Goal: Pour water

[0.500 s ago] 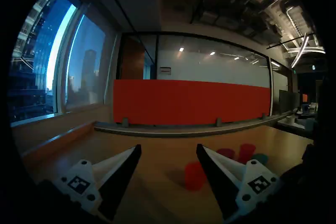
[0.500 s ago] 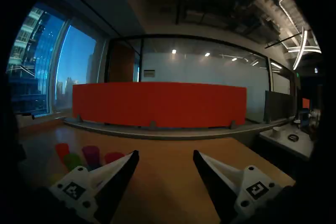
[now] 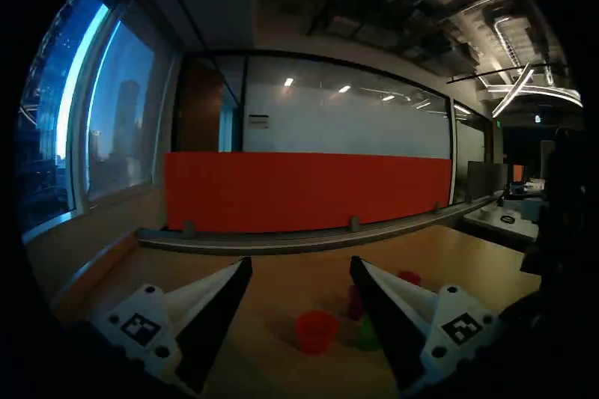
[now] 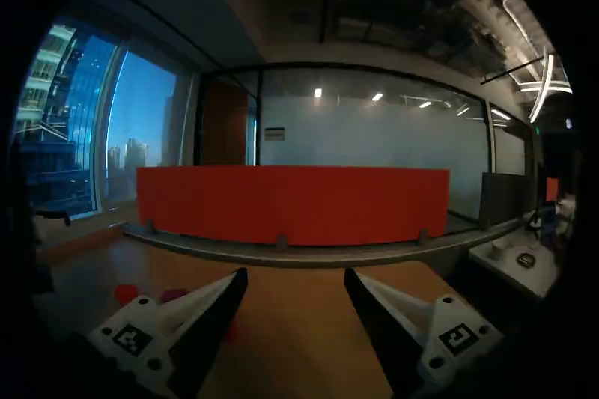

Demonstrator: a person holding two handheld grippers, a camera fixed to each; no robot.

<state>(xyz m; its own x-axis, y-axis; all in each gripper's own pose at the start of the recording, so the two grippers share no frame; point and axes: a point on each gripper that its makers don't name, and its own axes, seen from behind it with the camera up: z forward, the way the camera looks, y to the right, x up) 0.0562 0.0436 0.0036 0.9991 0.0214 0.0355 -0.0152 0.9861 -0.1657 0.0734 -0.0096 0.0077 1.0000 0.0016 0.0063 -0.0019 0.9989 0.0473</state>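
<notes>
Left gripper (image 3: 299, 260) spread apart, right gripper (image 4: 294, 272) likewise (both empty), above wooden table (image 3: 464, 245); orange partition (image 3: 307, 189) behind.

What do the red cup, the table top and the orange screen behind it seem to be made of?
The red cup looks like plastic: one even colour, thin rim. The table top seems wood or wood-look laminate: warm brown, smooth, slight sheen. The orange screen appears matte, perhaps fabric or painted board; the dim light leaves it open.
</notes>
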